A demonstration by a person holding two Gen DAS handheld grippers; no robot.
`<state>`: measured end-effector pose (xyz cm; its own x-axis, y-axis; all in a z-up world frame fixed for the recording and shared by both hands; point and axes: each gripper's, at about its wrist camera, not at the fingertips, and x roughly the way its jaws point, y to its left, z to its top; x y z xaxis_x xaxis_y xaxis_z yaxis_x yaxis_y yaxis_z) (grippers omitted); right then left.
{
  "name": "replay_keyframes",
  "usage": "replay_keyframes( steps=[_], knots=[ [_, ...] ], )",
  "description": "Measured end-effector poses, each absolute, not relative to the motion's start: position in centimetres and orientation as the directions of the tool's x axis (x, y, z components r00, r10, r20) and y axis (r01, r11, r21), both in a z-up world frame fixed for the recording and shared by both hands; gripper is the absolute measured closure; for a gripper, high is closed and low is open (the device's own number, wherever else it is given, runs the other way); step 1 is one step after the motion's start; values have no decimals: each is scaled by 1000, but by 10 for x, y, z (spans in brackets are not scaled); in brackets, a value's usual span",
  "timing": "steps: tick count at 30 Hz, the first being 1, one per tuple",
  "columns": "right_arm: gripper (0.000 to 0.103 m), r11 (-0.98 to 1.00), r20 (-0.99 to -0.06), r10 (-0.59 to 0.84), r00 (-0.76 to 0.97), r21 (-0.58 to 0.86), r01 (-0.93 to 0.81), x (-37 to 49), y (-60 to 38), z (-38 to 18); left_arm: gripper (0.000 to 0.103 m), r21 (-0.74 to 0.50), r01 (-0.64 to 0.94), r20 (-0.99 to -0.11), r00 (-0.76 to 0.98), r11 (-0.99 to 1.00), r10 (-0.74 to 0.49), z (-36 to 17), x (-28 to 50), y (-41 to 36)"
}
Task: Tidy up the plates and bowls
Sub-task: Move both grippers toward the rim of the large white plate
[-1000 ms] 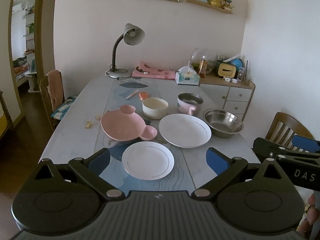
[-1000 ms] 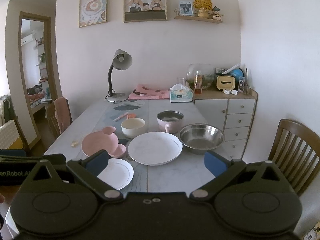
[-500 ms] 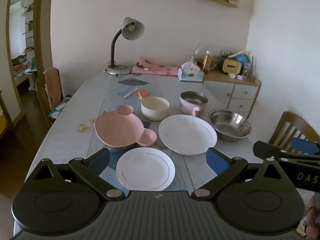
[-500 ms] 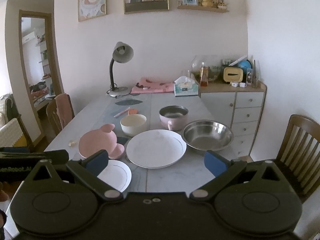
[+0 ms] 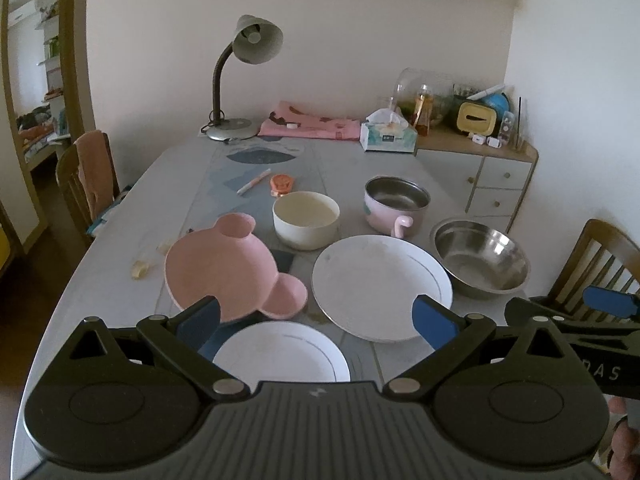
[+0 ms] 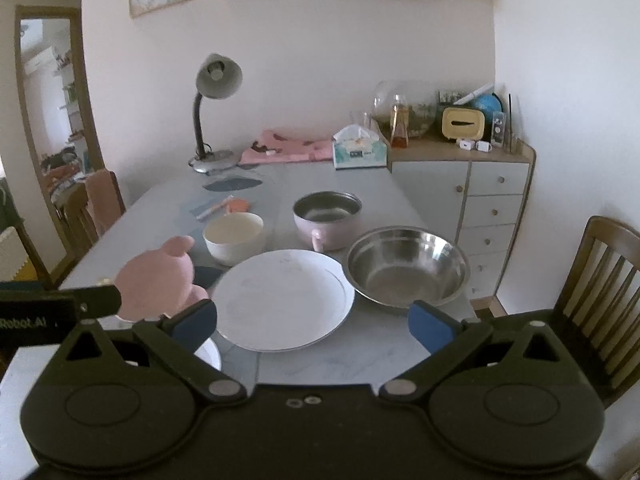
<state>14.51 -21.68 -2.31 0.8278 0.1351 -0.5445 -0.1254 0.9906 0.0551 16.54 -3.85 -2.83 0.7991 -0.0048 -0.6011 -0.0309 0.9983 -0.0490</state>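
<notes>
No stacking is showing yet: you are holding the left claw (image 5: 316, 316) and right claw (image 6: 312, 322) spread, gripping nothing. The small white plate (image 5: 280, 354), large white plate (image 5: 380, 286), pink bear-shaped dish (image 5: 224, 272), cream bowl (image 5: 306, 220), pink steel-lined pot (image 5: 396, 204) and steel bowl (image 5: 480, 256) are lying separately on the grey worktop (image 5: 340, 164).

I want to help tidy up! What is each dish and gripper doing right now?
left gripper: open, empty
right gripper: open, empty
small white plate: flat, empty
large white plate: flat, empty
pink bear-shaped plate: upright, empty
cream bowl: upright, empty
steel bowl: upright, empty
pink pot: upright
</notes>
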Motion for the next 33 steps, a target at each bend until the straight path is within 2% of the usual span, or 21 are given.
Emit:
replay_keyframes(
  steps=[4,16,21,27,30,33],
  knots=[
    [1,992,-562,123,818,43,-119,167,-219,-33,0,-47,-21,-618,786,999,-12,-38,191,-40],
    [17,991,-650,128,749,54,-122,235,-222,-75,0,6,26,-657,754,1000,-16,-64,280,-39],
    [23,989,-690,142,709,78,-123,260,-224,-91,0,2,78,-712,700,997,-53,-83,324,-41],
    [29,988,-752,152,642,104,-112,286,-223,-114,1,-14,65,-784,618,998,-51,-114,368,-40],
    [35,990,-783,143,605,108,-94,300,-220,-123,9,-51,56,-816,573,997,-74,-124,390,-36],
    [42,990,-801,141,582,117,-78,310,-221,-129,11,-64,48,-832,549,997,-80,-131,406,-34]
  ],
)
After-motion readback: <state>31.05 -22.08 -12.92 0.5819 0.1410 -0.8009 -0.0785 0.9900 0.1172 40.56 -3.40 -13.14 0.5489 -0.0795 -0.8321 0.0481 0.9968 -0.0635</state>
